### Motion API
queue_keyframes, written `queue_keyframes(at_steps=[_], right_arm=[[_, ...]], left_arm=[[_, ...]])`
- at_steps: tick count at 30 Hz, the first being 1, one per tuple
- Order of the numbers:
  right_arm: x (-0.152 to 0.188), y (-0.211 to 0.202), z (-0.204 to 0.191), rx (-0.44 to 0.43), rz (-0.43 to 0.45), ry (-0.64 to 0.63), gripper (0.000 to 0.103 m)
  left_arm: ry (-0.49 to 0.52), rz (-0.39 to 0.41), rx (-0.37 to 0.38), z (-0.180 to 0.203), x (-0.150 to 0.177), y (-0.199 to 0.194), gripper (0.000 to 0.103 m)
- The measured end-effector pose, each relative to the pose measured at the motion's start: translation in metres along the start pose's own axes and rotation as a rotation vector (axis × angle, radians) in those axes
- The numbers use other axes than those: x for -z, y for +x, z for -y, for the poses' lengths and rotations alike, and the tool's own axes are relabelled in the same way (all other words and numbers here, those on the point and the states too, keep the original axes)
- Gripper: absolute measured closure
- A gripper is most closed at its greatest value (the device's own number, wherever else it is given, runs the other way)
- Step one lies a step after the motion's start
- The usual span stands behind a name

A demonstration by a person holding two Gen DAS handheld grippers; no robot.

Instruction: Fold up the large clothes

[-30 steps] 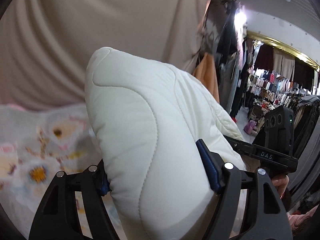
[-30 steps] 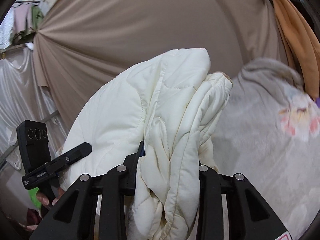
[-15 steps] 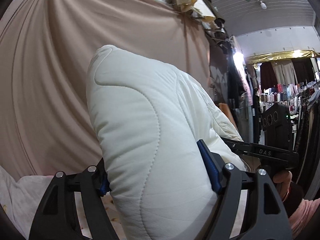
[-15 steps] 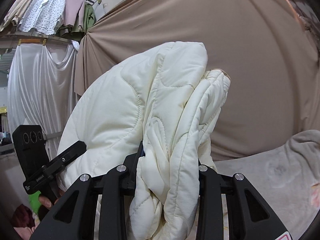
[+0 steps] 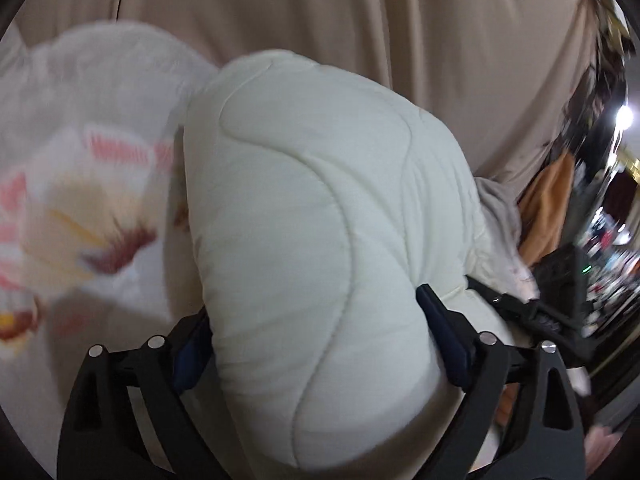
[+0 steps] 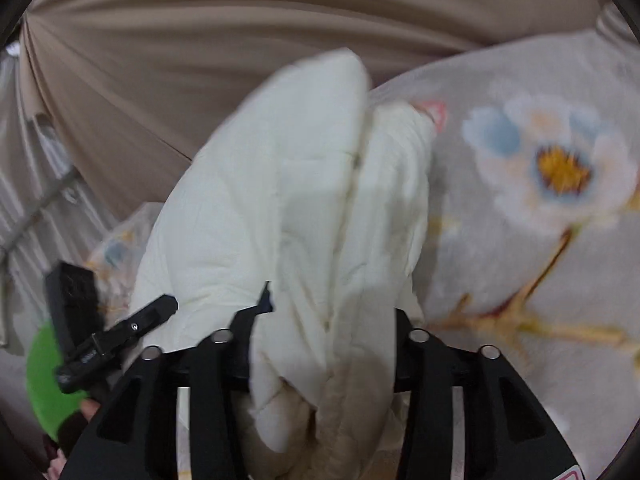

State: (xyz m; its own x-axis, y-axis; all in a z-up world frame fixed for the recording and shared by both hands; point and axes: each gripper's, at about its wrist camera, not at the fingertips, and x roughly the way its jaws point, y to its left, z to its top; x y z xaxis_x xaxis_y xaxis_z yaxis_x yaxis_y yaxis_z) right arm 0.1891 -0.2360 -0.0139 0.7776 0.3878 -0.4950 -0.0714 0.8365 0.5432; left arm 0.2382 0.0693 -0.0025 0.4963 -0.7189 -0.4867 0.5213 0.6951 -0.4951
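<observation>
Cream quilted jacket (image 5: 304, 240), thick and puffy, fills the gap between the fingers of both grippers. The left gripper (image 5: 316, 336) has its jaws opening, the blue pads (image 5: 440, 332) still against the bulging fold on either side. The right gripper (image 6: 328, 320) is opening too, a bunched wad of the same jacket (image 6: 304, 208) between its fingers. Below lies a pale floral sheet (image 6: 540, 208) (blurred in both views), the jacket hanging over it near its far edge. A beige curtain (image 5: 360, 20) hangs behind.
</observation>
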Motion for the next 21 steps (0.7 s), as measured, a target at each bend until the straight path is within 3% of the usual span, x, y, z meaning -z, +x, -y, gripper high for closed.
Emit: queue_keyframes(at_steps=[5, 10, 13, 18, 21], right_arm=[[-0.007, -0.02, 0.009, -0.017, -0.038, 0.047, 0.049], [-0.005, -0.073, 0.011, 0.068, 0.046, 0.049, 0.046], [-0.006, -0.097, -0.021, 0.183, 0.08, -0.09, 0.081], [0.02, -0.104, -0.079, 0.189, 0.036, -0.312, 0.096], [0.039, -0.084, -0.093, 0.255, -0.011, -0.409, 0.103]], left_arm=[[0.101, 0.043, -0.126, 0.019, 0.003, -0.025, 0.01], [0.197, 0.164, -0.376, 0.061, 0.004, -0.074, 0.01], [0.216, 0.201, -0.525, 0.083, 0.006, -0.091, 0.01], [0.256, 0.163, -0.62, 0.114, 0.035, -0.083, 0.01], [0.254, 0.111, -0.653, 0.11, 0.049, -0.069, 0.01]])
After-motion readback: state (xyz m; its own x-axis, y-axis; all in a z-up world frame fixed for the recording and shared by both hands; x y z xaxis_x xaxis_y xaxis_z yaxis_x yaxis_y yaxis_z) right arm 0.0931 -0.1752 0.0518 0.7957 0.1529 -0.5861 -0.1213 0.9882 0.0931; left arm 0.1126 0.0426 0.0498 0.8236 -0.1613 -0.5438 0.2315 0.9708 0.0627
